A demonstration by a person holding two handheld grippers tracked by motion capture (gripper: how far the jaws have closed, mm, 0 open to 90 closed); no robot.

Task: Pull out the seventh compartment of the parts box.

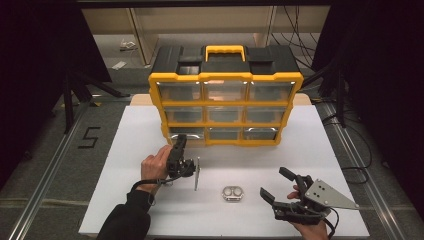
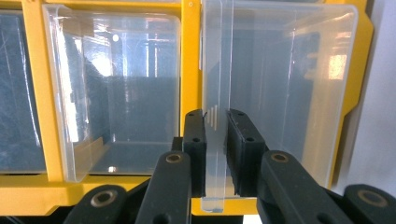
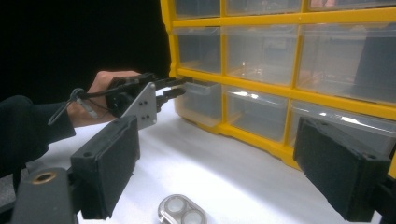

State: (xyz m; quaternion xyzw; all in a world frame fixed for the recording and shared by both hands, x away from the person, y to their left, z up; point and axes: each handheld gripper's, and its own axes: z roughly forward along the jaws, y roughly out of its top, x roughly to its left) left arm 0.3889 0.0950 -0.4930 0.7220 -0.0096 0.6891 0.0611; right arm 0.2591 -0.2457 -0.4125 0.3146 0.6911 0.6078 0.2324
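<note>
Both my left fingers (image 2: 216,135) pinch the clear drawer's (image 2: 280,93) handle, centre of frame — my right fingers (image 3: 224,168) gape wide, empty, above the counter (image 3: 224,168).

Floor (image 1: 45,165): grey, with a black "5" mark (image 1: 89,137)
Surround: dark curtains (image 1: 30,60)
Counter (image 1: 150,210): white
Back: pale shelving (image 1: 150,30)

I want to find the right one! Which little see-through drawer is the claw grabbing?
The bottom-left drawer of the yellow organizer. The left claw pinches its clear front tab, and it sits pulled slightly out; the others are flush.
</note>
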